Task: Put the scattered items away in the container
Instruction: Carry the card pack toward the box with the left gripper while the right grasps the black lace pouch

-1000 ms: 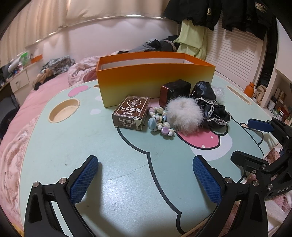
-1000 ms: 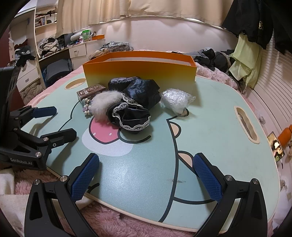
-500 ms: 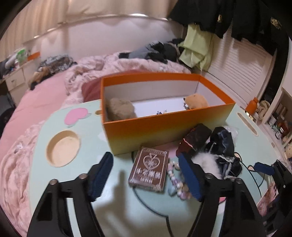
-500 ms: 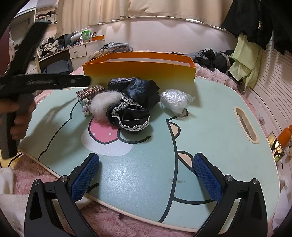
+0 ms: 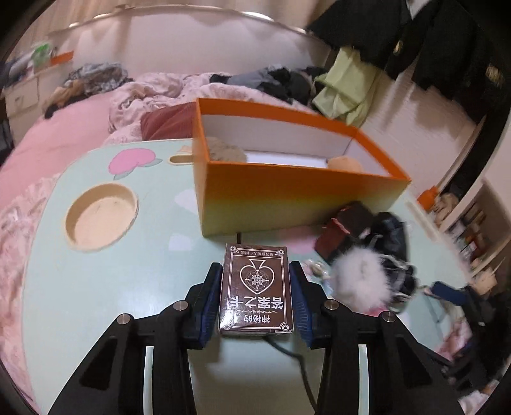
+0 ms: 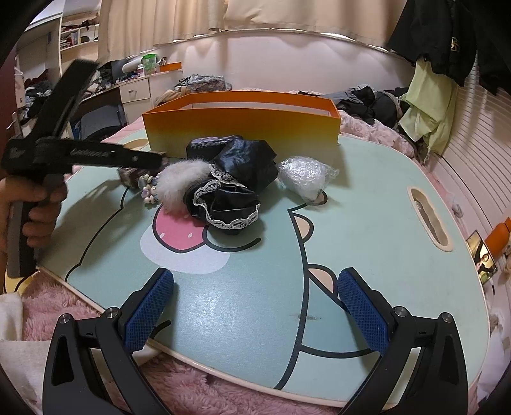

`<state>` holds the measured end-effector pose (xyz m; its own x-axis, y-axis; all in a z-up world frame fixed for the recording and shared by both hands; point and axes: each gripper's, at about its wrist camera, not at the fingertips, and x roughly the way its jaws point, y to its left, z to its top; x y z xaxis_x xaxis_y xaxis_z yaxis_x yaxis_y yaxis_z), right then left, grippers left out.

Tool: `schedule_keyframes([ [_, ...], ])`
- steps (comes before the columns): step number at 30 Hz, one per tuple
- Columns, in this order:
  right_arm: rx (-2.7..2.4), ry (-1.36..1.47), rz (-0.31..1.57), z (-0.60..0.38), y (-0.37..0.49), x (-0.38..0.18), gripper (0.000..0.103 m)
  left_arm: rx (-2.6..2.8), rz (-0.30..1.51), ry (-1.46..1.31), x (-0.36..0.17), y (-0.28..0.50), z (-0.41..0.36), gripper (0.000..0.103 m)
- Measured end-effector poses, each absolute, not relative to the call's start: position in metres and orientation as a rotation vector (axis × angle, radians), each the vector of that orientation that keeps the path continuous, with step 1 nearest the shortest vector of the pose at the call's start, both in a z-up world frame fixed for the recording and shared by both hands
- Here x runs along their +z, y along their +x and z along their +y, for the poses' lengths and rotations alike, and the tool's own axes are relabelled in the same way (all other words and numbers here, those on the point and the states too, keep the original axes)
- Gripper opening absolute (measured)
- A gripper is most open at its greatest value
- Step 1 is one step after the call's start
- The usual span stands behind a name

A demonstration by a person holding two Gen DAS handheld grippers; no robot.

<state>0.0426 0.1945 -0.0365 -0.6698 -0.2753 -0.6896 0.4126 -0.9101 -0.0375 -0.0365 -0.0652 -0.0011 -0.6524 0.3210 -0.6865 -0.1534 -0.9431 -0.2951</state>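
Left wrist: left gripper (image 5: 255, 300) has just been closing, pads now flank the brown card box (image 5: 255, 292), prob. pressing it (contact blurry); orange container (image 5: 287, 178) just beyond fingertips.
Right wrist: right gripper (image 6: 255, 306) wide open, empty; black lace cloth (image 6: 233, 178) & fur pompom (image 6: 182, 182) well ahead.

A lived-in bedroom at home: a bed (image 5: 64, 140) with rumpled pink bedding lies behind the cartoon-printed bench (image 6: 367, 223), clothes (image 6: 428, 105) hang along the wall, curtains (image 6: 255, 16) cover the window, and a cluttered set of drawers (image 6: 134, 92) stands in the corner.
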Motion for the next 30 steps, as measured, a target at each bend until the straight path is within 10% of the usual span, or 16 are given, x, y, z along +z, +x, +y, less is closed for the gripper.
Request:
schedule_keyframes([
  [16, -2.474, 0.963, -0.16, 0.2, -0.011, -0.002, 0.084, 2.653, -0.289, -0.927, 0.038, 0.011, -0.064, 0.04],
  [20, -2.36, 1.077, -0.236, 0.197, -0.028, -0.024, 0.036, 2.649, -0.289, -0.944, 0.034, 0.012, -0.065, 0.04],
  [30, -2.317, 0.897, -0.349, 0.22, 0.002, 0.003, 0.027, 2.648, -0.318, -0.923, 0.039, 0.015, -0.067, 0.04],
])
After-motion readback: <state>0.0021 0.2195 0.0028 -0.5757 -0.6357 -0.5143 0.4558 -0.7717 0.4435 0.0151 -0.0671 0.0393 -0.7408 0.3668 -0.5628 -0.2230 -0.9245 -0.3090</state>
